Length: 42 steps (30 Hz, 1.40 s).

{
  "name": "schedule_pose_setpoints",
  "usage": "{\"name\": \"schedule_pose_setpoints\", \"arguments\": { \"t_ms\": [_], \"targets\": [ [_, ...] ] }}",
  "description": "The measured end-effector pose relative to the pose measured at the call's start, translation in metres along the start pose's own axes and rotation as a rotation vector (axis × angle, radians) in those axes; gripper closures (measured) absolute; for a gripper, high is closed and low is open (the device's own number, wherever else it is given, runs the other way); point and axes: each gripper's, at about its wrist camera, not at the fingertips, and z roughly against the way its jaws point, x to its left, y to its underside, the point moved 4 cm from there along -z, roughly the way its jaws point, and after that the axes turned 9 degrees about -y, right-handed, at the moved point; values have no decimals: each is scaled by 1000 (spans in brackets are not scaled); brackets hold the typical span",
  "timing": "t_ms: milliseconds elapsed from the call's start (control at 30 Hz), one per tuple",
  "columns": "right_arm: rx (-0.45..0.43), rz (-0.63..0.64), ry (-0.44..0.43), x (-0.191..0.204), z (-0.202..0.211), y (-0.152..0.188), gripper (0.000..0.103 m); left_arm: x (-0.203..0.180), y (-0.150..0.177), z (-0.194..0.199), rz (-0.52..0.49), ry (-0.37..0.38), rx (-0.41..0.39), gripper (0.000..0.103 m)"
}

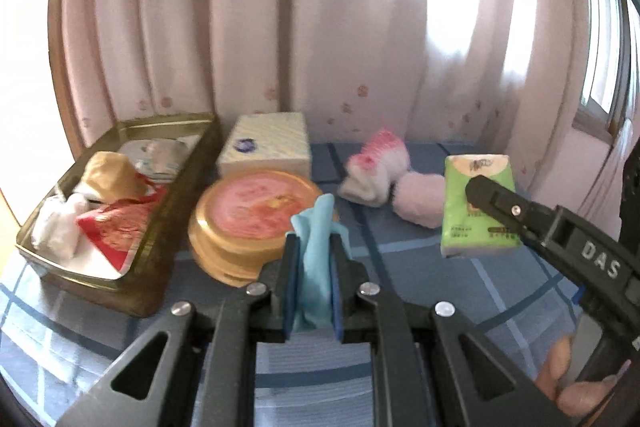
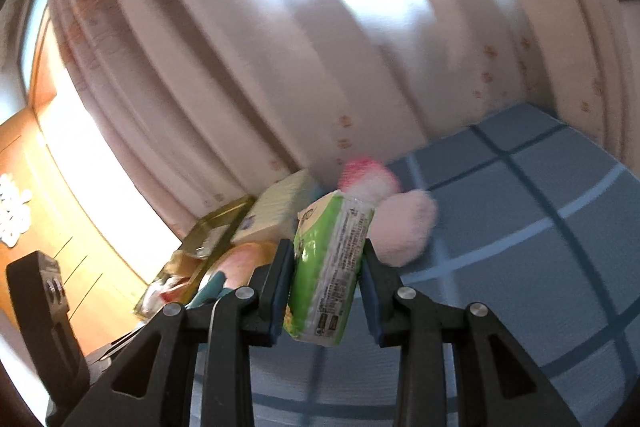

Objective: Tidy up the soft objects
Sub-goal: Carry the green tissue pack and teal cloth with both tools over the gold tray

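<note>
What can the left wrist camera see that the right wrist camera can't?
Only the left wrist view shows the blue cloth squeezed in the left gripper and the things lying inside the gold tin. Only the right wrist view shows wooden furniture at the left. Both show the green tissue pack held by the right gripper, and the pink puff.

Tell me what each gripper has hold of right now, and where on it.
The left gripper pinches a light blue cloth around its middle, one end poking up past the pads. The right gripper clamps a green tissue pack across its flat faces, near mid-length.
</note>
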Motion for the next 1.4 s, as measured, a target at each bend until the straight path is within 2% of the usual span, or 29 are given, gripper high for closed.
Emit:
{"name": "schedule_pose_setpoints", "arguments": {
  "t_ms": [267,733,1167,1400],
  "targets": [
    [39,67,-90,57,-27,7,68,52,-8,5,55,-87,-31,91],
    [103,189,-189,137,-93,14,68,145,-22,6,163,-208,-57,91],
    [129,238,-222,176,-149,6,68,191,-57,-8,176,-294,-94,91],
    [135,253,-206,184,-178,-4,68,208,-79,-37,180,-324,-68,91]
  ]
}}
